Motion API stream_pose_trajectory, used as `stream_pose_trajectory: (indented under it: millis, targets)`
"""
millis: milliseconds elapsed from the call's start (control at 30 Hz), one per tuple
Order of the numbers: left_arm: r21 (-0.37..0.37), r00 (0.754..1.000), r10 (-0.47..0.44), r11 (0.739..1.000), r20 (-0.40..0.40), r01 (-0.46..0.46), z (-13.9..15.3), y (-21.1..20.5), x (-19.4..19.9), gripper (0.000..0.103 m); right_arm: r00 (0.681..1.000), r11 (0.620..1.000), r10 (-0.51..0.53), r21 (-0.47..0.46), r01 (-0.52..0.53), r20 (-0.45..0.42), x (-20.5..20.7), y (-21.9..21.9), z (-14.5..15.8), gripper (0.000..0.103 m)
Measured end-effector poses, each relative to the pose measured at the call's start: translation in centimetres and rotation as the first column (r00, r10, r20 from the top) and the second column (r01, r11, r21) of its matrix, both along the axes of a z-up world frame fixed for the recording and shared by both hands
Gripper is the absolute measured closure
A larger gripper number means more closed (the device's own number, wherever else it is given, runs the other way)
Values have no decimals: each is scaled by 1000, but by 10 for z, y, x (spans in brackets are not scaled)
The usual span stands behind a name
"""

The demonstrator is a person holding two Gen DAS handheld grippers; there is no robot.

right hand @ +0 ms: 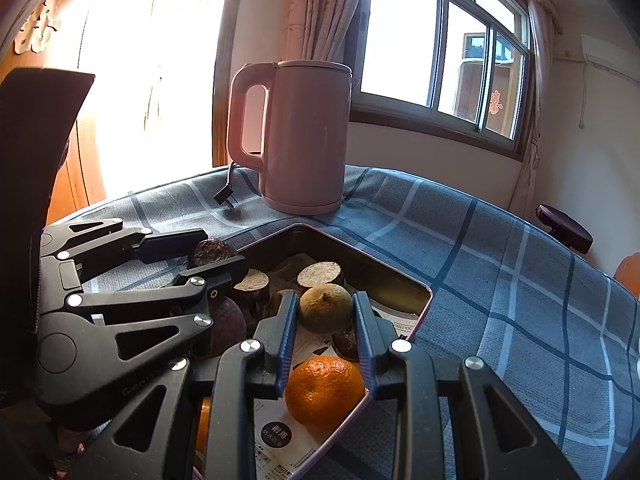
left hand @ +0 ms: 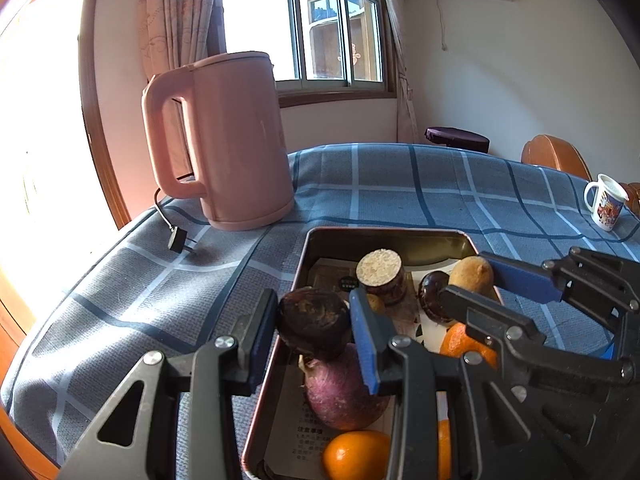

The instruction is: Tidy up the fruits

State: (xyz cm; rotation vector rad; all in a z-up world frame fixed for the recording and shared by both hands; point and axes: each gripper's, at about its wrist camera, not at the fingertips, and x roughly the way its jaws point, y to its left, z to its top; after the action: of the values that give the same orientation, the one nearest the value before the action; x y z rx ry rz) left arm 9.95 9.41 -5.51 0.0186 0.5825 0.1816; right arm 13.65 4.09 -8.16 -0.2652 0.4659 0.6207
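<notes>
A metal tray (left hand: 384, 233) on the checked tablecloth holds oranges (left hand: 356, 455), a purple onion (left hand: 344, 390), a cut taro piece (left hand: 382, 276) and a yellow-brown lemon (left hand: 472, 276). My left gripper (left hand: 314, 320) is shut on a dark brown round fruit (left hand: 314, 322), held above the tray's left rim. In the right wrist view my right gripper (right hand: 325, 312) is open, its fingers on either side of the lemon (right hand: 325, 308), just above an orange (right hand: 325, 392). The left gripper (right hand: 216, 252) shows there too, holding the dark fruit (right hand: 210, 252).
A pink electric kettle (left hand: 224, 140) stands behind the tray with its plug (left hand: 178, 240) lying on the cloth. A printed white mug (left hand: 606, 206) sits at the far right. A wooden chair (left hand: 556, 156) and a dark stool (left hand: 456, 138) stand beyond the table.
</notes>
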Motion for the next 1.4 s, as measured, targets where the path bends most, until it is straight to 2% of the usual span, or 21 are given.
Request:
stream_pose_trajectory:
  millis: [400, 533, 600, 667, 700, 767, 900, 967, 1067, 1400]
  targets:
    - [25, 999, -6, 1000, -36, 7, -5, 0, 3, 60, 994, 999, 32, -13, -34, -101, 7, 1, -11, 73]
    - [23, 999, -10, 1000, -40, 10, -5, 0, 1, 56, 995, 1000, 25, -10, -26, -97, 4, -2, -11, 71]
    - [30, 999, -5, 1000, -38, 6, -3, -1, 0, 50, 995, 1000, 16, -6, -17, -96, 5, -5, -10, 68]
    - [33, 999, 11, 999, -33, -10, -1, 1, -2, 36, 995, 1000, 10, 4, -10, -103, 5, -9, -9, 63]
    - [31, 999, 17, 999, -31, -16, 0, 2, -3, 33, 994, 1000, 9, 10, -8, -105, 5, -11, -8, 62]
    - [22, 1000, 22, 1000, -22, -22, 2, 5, -7, 24, 996, 1000, 0, 18, 1, -95, 2, -15, -5, 55]
    - [21, 1000, 15, 1000, 15, -15, 13, 3, -17, 17, 997, 1000, -20, 18, 21, -68, -8, -24, 3, 51]
    - [27, 999, 12, 1000, 43, -13, 20, 1, -23, 9, 998, 999, -41, 25, 43, -52, -14, -31, 9, 47]
    - [22, 997, 9, 1000, 73, -11, 29, -1, -30, 8, 997, 995, -79, 52, 80, -18, -22, -45, 19, 40]
    - [30, 993, 9, 999, 121, -13, 48, -9, -42, 4, 992, 988, -120, 104, 114, 51, -40, -66, 45, 37]
